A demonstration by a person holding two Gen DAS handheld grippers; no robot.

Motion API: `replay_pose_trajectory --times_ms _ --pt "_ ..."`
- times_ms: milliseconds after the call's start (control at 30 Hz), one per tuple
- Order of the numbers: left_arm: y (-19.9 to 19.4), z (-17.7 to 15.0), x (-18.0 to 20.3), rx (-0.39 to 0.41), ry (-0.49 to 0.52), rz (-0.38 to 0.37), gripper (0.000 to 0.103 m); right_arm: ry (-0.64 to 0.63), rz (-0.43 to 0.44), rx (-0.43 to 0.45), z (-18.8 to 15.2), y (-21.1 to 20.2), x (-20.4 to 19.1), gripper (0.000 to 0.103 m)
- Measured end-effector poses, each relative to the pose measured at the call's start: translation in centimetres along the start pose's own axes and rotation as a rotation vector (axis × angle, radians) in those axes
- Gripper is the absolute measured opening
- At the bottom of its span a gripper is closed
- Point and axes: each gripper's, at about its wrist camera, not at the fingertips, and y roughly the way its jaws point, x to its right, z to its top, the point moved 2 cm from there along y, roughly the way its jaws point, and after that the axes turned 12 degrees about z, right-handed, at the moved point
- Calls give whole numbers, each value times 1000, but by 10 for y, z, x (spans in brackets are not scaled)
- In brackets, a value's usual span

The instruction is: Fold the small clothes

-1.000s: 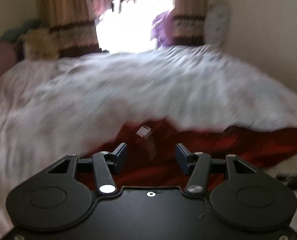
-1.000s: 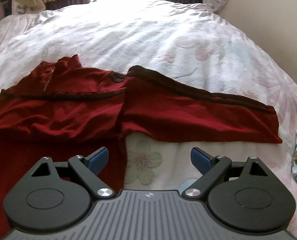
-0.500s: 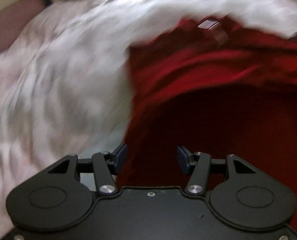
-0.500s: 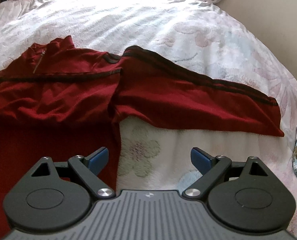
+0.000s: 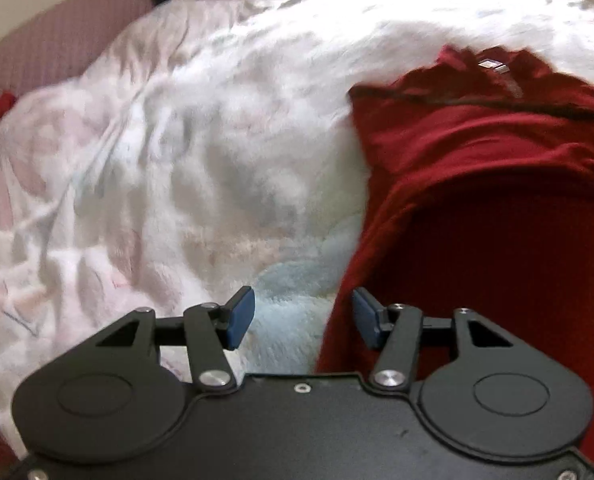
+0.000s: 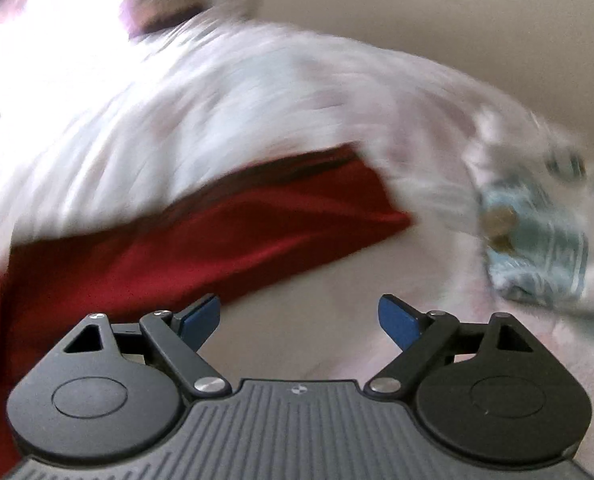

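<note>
The bed [image 5: 201,128], under its white floral blanket, fills the room from here, and the red top [image 5: 497,208] lies spread flat across the near part of it, collar and label towards the far side. On the right the top's long sleeve [image 6: 225,236] stretches out over the blanket, its cuff ending just short of a small pale blue-patterned garment [image 6: 537,248] near the bed's edge; that view is badly blurred, so the finer detail is lost.

The left gripper [image 5: 301,318] hangs low over the top's left side edge, jaws spread, one blue pad above the blanket and the other above the red cloth, holding nothing. The right gripper [image 6: 299,318] sits near the sleeve's lower hem, also spread wide and empty.

I'd say the step is taking hold for the first fold. To do it well, each gripper should come down squarely on an edge, bite both layers close to the hem, and lift together so the cloth stays taut and doesn't bunch.
</note>
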Motion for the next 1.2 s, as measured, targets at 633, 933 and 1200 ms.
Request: replay_pose_trajectory --times_ms 633,933,1200 --pt "-52 8 10 -9 -62 -46 56 610 344 177 16 52 120 4" --pt "-39 21 -12 -30 -132 2 56 52 257 275 9 -9 21 4" --pt "-11 47 -30 1 -130 11 56 -247 209 215 -37 -20 -94 4"
